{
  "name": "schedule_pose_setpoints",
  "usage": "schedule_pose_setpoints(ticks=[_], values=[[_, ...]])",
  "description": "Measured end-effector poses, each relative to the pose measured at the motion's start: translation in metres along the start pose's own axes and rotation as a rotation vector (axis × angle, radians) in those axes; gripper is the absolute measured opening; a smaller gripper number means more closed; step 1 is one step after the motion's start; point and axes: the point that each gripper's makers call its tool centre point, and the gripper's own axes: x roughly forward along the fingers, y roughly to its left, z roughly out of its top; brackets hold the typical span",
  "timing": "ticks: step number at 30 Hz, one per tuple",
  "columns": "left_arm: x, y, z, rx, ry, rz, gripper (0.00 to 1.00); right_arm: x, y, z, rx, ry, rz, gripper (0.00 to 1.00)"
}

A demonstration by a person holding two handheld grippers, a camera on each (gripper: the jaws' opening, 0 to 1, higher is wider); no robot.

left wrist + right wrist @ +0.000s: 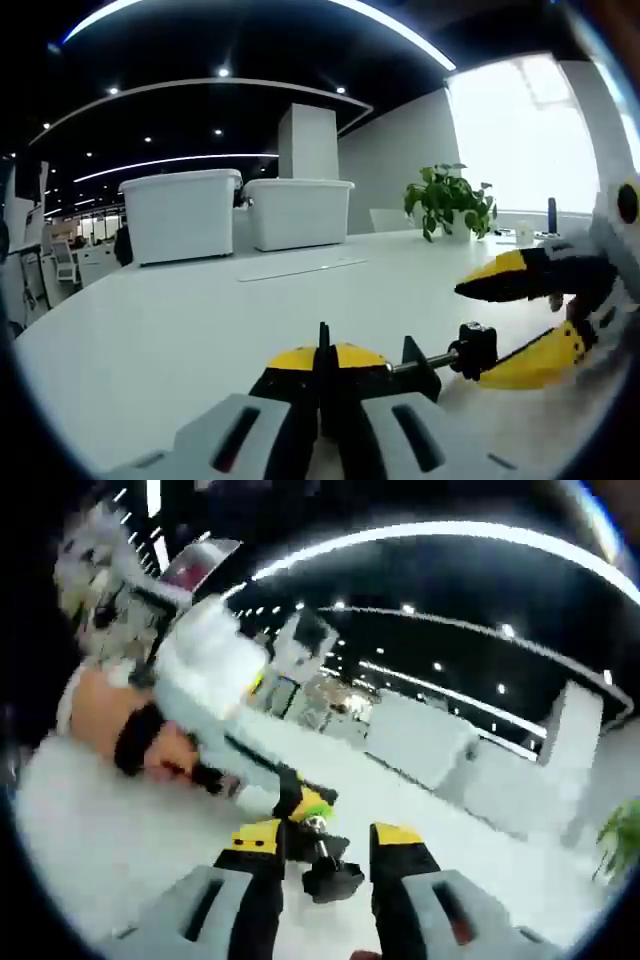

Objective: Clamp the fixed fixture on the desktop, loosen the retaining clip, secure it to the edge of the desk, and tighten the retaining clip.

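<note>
The fixture [400, 365], a small black clamp with a threaded screw and a knob, is lying low on the white worktop [180, 310], right at the tips of the left gripper [322, 385]. In the left gripper view that gripper's yellow-tipped jaws are pressing together on the clamp's black body, while the screw and its block end [476, 348] are sticking out to the right. The right gripper [540, 310] is reaching in from the right edge with its jaws spread, just beside that end.

In the right gripper view the right gripper [325, 855] is standing spread around the screw, with the black knob [332, 878] sitting between the jaws; whether the pads are touching it I cannot tell. Beyond it, a hand [150, 742] is gripping the other tool.

The clamp is looking rigid, metal and fairly light, but small and smooth, so it is likely to twist if pinched off-centre. The body seems the place to steady it, and the knob the place to turn.

Farther back, two white bins [182, 212] and a potted plant [450, 200] are standing on the worktop.
</note>
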Motion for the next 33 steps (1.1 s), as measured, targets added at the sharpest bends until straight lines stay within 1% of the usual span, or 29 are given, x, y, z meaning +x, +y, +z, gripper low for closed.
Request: schedule_pose_setpoints(ticks=[1, 2, 3, 4, 5, 6, 7, 8, 10, 12, 18, 21, 25, 27, 29, 32, 33], values=[[0.0, 0.0, 0.0, 0.002, 0.0, 0.001, 0.04, 0.001, -0.005, -0.001, 0.111, 0.013, 0.007, 0.39], [0.0, 0.0, 0.0, 0.005, 0.0, 0.002, 0.04, 0.001, -0.01, -0.009, 0.148, 0.047, 0.01, 0.38], [0.0, 0.0, 0.0, 0.007, -0.001, 0.002, 0.04, 0.0, -0.017, -0.012, 0.132, 0.054, -0.011, 0.36], [-0.001, 0.0, 0.0, 0.007, -0.001, 0.002, 0.04, 0.0, -0.016, -0.015, 0.132, 0.063, -0.015, 0.36], [-0.001, 0.0, 0.0, 0.006, -0.001, 0.002, 0.04, 0.0, -0.016, -0.02, 0.171, 0.084, -0.009, 0.35], [-0.001, 0.0, 0.0, 0.006, -0.001, 0.001, 0.04, 0.0, -0.015, -0.021, 0.22, 0.081, -0.009, 0.32], [-0.001, 0.0, 0.0, 0.006, -0.001, 0.0, 0.04, 0.0, -0.016, -0.02, 0.217, 0.076, -0.008, 0.29], [-0.001, 0.0, 0.0, 0.006, -0.001, 0.001, 0.04, 0.0, -0.017, -0.02, 0.232, 0.073, -0.008, 0.26], [-0.001, 0.0, 0.0, 0.005, -0.001, 0.001, 0.04, 0.002, -0.019, -0.026, 0.262, 0.092, -0.008, 0.24], [-0.001, 0.0, 0.0, 0.005, -0.001, 0.0, 0.04, 0.002, -0.017, -0.026, 0.295, 0.096, -0.004, 0.19], [-0.002, -0.001, 0.001, 0.005, 0.0, 0.0, 0.04, 0.002, -0.014, -0.03, 0.233, 0.121, -0.018, 0.19], [-0.002, -0.001, 0.001, 0.006, 0.0, 0.0, 0.04, 0.001, -0.012, -0.028, 0.107, 0.112, -0.036, 0.18], [-0.001, -0.001, 0.001, 0.006, 0.0, 0.001, 0.04, -0.001, -0.002, -0.024, -0.254, 0.091, -0.044, 0.17], [-0.002, -0.001, 0.001, 0.006, 0.0, 0.002, 0.04, -0.002, 0.005, -0.023, -0.47, 0.089, -0.059, 0.17], [-0.002, 0.0, 0.001, 0.004, 0.0, 0.007, 0.04, -0.003, 0.01, -0.024, -0.603, 0.094, -0.069, 0.17], [-0.002, 0.001, 0.0, 0.002, 0.001, 0.011, 0.04, -0.002, 0.014, -0.025, -0.761, 0.099, -0.08, 0.17], [-0.002, 0.001, 0.0, 0.0, 0.001, 0.012, 0.04, -0.003, 0.014, -0.026, -0.829, 0.104, -0.088, 0.17]])
